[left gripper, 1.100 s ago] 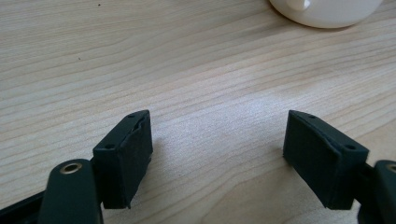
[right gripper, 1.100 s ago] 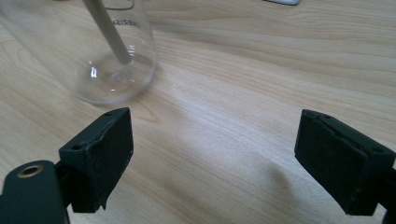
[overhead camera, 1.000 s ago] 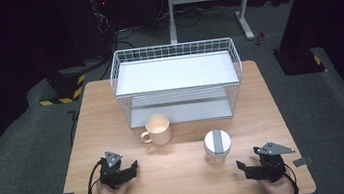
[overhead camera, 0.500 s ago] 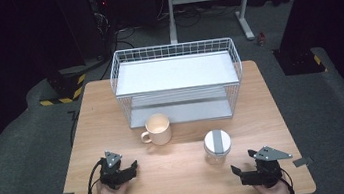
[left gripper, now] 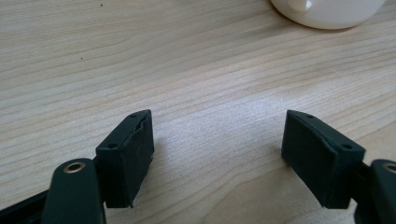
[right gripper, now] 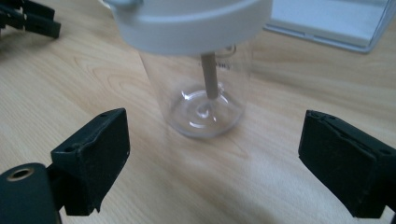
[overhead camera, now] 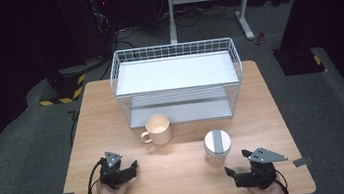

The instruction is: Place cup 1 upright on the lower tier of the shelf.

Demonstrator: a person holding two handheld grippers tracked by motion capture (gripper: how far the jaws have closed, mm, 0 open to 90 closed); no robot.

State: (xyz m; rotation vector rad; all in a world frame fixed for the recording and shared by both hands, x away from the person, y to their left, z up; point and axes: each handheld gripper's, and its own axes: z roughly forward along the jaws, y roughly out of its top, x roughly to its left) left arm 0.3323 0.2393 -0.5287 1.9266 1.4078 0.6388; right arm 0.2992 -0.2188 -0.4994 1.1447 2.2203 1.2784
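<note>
Now my right hand-held gripper (overhead camera: 235,173) has shifted a little toward the middle of the counter (overhead camera: 185,171) compared with a second ago, and its jaws have just been opening; they stand wide, with nothing between them. In the right gripper view the clear jar (right gripper: 201,79) sits straight ahead, just beyond the black pads (right gripper: 95,158), upright on the wood, its white lid (right gripper: 187,23) on and a brownish stick standing inside it. From above, the jar sits near the front right of the counter, just up and to the left of that gripper, apart from it. I read this as lining up for a grasp: the spread looks wide enough to take the jar body, so the next thing I'd need is to push forward until the pads flank the plastic, then close

My left hand-held gripper (overhead camera: 128,170) has kept its place at the front left, jaws wide and empty over bare wood. The cream mug (overhead camera: 156,129) stands beyond it, in front of the white wire basket (overhead camera: 117,79) at the back of the counter
</note>
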